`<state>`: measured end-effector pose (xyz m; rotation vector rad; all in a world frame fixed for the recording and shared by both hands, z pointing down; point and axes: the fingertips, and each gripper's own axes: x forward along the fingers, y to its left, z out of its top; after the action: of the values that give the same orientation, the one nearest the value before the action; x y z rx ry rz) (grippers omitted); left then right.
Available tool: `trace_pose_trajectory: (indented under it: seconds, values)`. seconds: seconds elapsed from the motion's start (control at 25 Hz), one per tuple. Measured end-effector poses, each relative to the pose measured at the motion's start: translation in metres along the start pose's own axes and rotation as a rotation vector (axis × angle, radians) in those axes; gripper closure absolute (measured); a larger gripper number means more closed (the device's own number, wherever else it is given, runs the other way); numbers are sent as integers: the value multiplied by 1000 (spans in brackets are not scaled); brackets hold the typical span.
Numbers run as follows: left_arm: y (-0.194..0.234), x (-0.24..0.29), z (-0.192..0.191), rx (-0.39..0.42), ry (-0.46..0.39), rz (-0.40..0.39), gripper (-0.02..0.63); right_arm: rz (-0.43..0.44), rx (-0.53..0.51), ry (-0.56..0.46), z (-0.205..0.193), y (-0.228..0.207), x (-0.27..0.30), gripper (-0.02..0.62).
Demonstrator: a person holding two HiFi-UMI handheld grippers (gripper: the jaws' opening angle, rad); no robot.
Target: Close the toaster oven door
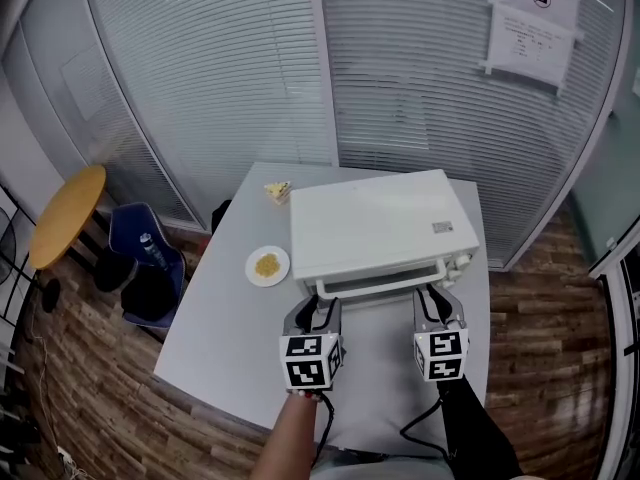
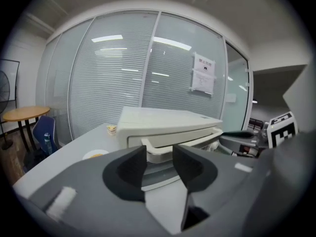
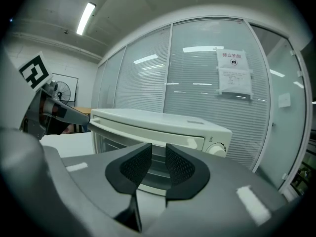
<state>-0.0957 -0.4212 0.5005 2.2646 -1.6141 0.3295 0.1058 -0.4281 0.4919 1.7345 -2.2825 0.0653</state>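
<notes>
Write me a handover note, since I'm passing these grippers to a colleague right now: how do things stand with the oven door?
Left gripper: open, empty, fingers close to the left end of the handle.
Right gripper: fingers a narrow gap apart, empty, near the oven's right front.
Oven: on the table, front toward you.
Done: door is up and nearly shut; it may be slightly ajar.
Left: press it fully shut if needed, then withdraw.
</notes>
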Motion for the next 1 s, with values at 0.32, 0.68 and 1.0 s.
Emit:
trace_pose_trajectory:
  seconds: [0.32,0.68,1.0]
  values:
    - [4,3,0,38,-13,32,399,-27,-1,12,-1,0,6,523]
    - [3,-5,8,66,-51,12,397,-28,-28,11,1,5,-6,523]
    - [-19,-31,22,140,-122,-52,397,-68,-26,-54,17,10,-45,523]
